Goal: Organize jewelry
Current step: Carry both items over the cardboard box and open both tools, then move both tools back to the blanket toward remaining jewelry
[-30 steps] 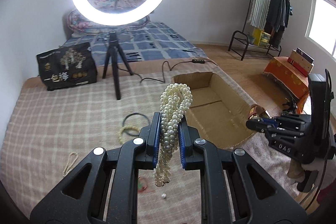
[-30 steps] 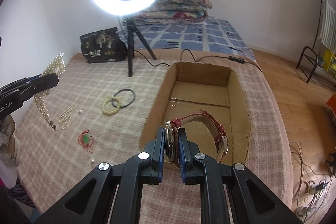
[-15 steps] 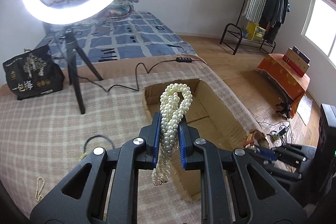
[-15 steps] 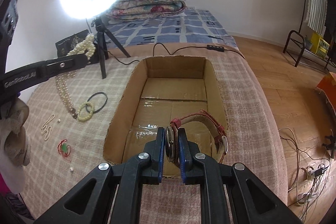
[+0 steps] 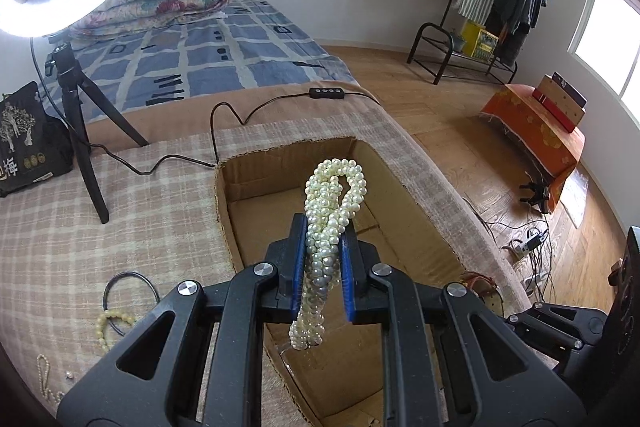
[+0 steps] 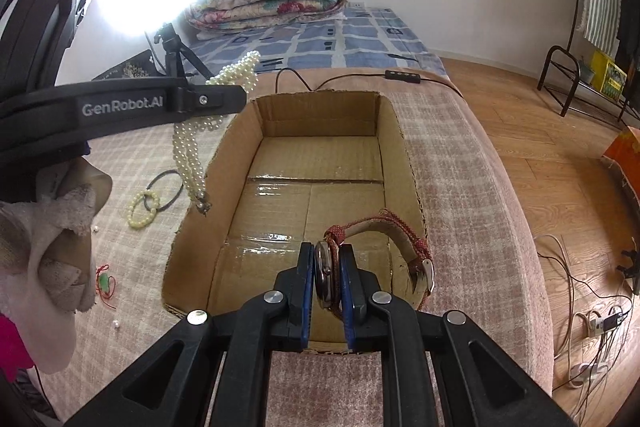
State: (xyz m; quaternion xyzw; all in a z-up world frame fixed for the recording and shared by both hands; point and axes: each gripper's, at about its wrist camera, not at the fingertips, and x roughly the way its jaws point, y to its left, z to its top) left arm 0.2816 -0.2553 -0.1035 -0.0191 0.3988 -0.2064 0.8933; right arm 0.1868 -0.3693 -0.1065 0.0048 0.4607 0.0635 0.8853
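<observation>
My left gripper [image 5: 323, 239] is clenched on a bunched pearl necklace [image 5: 334, 203]: round, glossy cream beads loop up above the blue pads, and a twisted tail hangs below them. Seen from the left wrist, it hovers over the box [image 5: 240, 211] at mid-frame, just inside the box's left wall. From the right wrist, that same gripper [image 6: 224, 99] enters from the left, and the necklace [image 6: 190, 151] dangles over the box's left rim [image 6: 216, 163], its clasp end near the cardboard edge. My right gripper [image 6: 326, 275] is pinched tight on a watch [image 6: 325, 273] by its round metal case; the red woven strap arcs to the right, ending in a buckle close to the box's right wall. The box is plain corrugated cardboard, open-topped, with a taped floor that lies bare and roomy beyond the watch. It sits on a checked, nubbly beige cloth [image 6: 136, 259]. At left on the cloth lie a bead bracelet [image 6: 142, 213] touching a black hair tie [image 6: 162, 189], and lower down a red cord with a green charm [image 6: 105, 283].
</observation>
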